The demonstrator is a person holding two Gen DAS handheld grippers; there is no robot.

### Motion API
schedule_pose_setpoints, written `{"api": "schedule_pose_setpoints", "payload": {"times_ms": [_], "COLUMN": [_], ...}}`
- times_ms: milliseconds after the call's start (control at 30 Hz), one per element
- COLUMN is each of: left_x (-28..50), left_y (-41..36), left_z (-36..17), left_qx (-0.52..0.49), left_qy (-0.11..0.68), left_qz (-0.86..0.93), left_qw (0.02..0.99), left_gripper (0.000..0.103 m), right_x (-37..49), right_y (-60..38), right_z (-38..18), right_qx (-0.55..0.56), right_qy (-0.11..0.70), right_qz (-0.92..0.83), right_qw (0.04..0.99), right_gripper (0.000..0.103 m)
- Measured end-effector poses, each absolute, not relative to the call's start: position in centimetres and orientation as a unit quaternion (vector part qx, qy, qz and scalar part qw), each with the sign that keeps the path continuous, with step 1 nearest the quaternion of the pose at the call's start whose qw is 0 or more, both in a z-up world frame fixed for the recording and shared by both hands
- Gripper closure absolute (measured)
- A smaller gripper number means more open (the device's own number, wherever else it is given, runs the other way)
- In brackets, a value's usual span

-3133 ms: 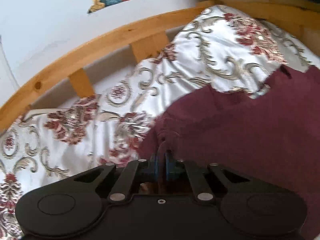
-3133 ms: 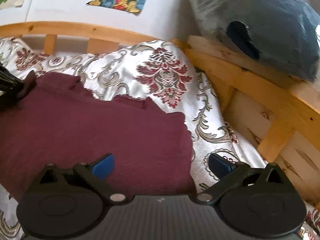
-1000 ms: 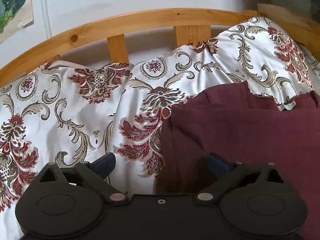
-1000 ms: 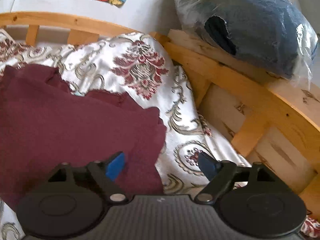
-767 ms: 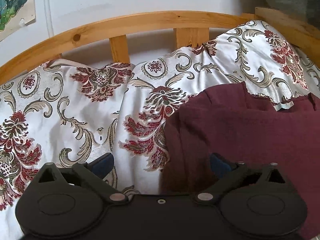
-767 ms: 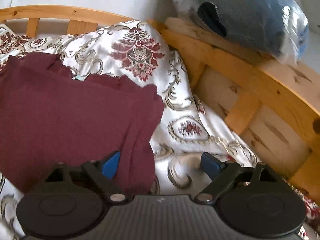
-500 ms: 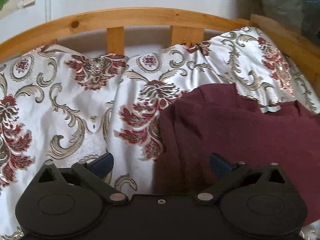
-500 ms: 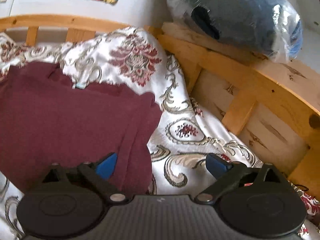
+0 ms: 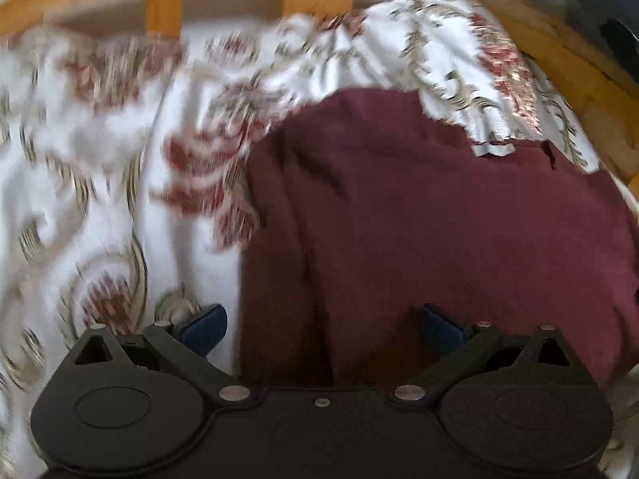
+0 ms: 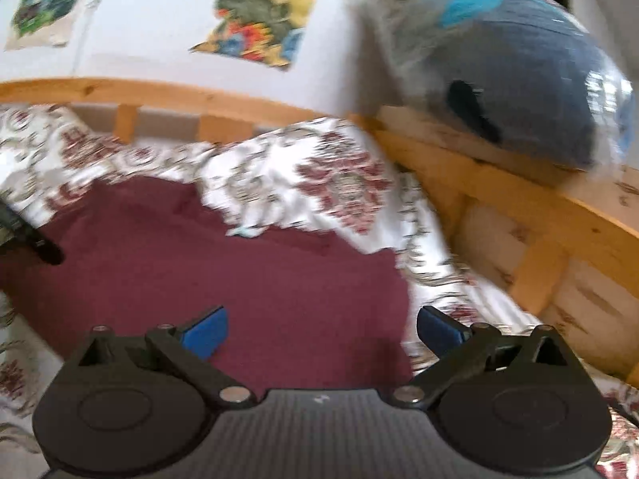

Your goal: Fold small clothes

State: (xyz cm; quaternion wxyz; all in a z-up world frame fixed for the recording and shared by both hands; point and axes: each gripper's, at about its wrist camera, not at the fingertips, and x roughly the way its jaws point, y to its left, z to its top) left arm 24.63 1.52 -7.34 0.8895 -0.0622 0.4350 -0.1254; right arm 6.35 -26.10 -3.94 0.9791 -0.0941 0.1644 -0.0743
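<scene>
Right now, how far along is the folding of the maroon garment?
Done: the maroon garment lies on the patterned bedspread, side edges apparently folded in. In hand: nothing; left tongs stand open, right tongs are opening, both straddling its edges. Left: likely further folds.

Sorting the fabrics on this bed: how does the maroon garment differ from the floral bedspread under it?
The plain maroon knit garment is one dark colour; the white satin bedspread with red floral motifs is pale, glossy and patterned. The garment covers a small patch; the bedspread reaches the wooden rails. Both lie rumpled.
</scene>
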Motion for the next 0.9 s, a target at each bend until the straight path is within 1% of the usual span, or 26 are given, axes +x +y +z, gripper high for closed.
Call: {"api": "schedule_pose_setpoints", "payload": {"times_ms": [100, 400, 567, 767, 900], "left_x": [24.7, 24.3, 24.4, 24.4, 24.3], "left_y": [2.3, 1.5, 1.6, 1.6, 1.6], "left_z": [-7.8, -8.0, -8.1, -8.1, -8.1], "left_qx": [-0.089, -0.067, -0.066, -0.065, -0.064], "left_qy": [0.433, 0.43, 0.431, 0.431, 0.431], "left_qz": [-0.128, -0.12, -0.121, -0.122, -0.12], "left_qw": [0.888, 0.892, 0.892, 0.892, 0.892], "left_gripper": [0.001, 0.001, 0.001, 0.001, 0.0], "right_x": [6.4, 6.8, 8.6, 8.8, 8.8], "right_y": [-24.0, -20.7, -19.8, -20.7, -20.8], "right_z": [-4.4, -4.7, -7.0, -7.1, -7.2], "right_qx": [-0.111, -0.112, -0.145, -0.106, -0.104], "right_qy": [0.162, 0.137, 0.203, 0.222, 0.222], "right_qz": [-0.052, -0.04, -0.04, -0.031, -0.03], "right_qw": [0.979, 0.983, 0.967, 0.969, 0.969], "right_gripper": [0.0, 0.0, 0.0, 0.0, 0.0]}}
